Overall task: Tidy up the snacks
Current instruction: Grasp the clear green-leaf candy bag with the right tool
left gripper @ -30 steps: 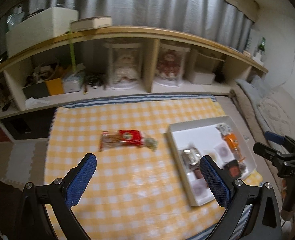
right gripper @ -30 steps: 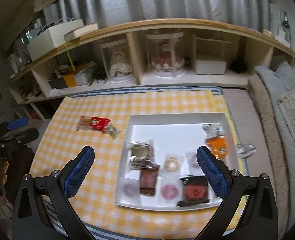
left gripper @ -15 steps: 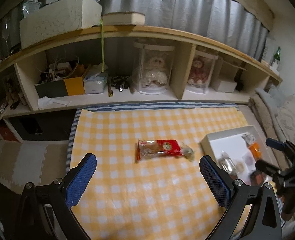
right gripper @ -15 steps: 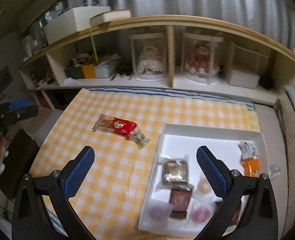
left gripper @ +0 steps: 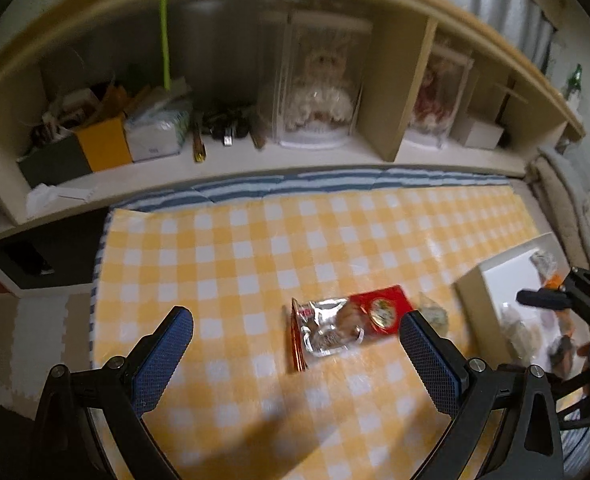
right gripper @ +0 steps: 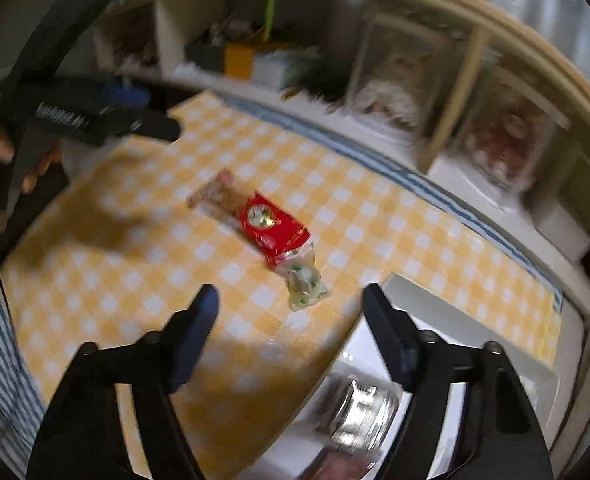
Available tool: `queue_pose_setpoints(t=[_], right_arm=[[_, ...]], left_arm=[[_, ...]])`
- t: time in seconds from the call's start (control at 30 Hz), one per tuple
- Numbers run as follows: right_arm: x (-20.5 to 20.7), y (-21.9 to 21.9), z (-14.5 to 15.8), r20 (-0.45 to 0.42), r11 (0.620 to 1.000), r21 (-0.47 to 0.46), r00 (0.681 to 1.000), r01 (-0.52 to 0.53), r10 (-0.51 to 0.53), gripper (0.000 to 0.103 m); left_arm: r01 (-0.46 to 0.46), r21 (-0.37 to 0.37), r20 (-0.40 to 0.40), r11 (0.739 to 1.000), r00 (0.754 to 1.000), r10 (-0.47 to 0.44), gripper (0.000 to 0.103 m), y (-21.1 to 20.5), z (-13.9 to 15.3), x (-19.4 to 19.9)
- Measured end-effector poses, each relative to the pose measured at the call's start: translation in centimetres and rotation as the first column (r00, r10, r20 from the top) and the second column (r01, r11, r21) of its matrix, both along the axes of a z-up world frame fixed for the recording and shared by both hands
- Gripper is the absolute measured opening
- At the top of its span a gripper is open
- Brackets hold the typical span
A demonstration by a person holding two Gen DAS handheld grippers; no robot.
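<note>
Two empty grippers over a snack packet on the checked cloth

The left gripper and right gripper hang wide open, holding nothing; the red-and-clear snack packet lies on the yellow checked tablecloth, beside the white tray.

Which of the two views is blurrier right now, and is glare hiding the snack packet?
Right wrist view: heavier motion smear, snack packet streaked, tray contents unreadable. Left wrist view: milder blur, glare on the packet's clear end, red label legible. A dark shadow crosses the checked cloth near the left gripper.
</note>
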State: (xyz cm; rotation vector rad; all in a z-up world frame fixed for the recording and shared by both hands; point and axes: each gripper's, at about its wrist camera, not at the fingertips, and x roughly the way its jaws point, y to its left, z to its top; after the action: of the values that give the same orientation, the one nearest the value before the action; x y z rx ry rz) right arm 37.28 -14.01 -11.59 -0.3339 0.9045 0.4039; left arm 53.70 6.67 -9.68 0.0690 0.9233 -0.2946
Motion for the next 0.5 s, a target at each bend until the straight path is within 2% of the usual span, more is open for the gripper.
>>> queue_pose_setpoints(t=[0.07,0.27,0.5], right_arm=[[1.3,0.7,-1.3,-0.033,0.998,-0.043,0.998,-0.053,0.052,0.060],[4.4,1.2,-4.1,-0.127,0.985,-0.101,0.984,-0.138,0.125,0.048],[6.4,1.8,-6.9,-0.211,0.960,-0.183,0.962,-0.213,0.174,0.044]], left_arm=[[-0.002,0.015,-0.012,1.000,1.000,0.002,0.103,-0.4,-1.3,2.1],[0.002,0.058,-0.040,0.998,0.999,0.000,0.103,-1.4,-4.5,6.5],[0.021,0.056,-0.055,0.998,0.998,-0.018,0.103,-2.3,-6.5,9.2]])
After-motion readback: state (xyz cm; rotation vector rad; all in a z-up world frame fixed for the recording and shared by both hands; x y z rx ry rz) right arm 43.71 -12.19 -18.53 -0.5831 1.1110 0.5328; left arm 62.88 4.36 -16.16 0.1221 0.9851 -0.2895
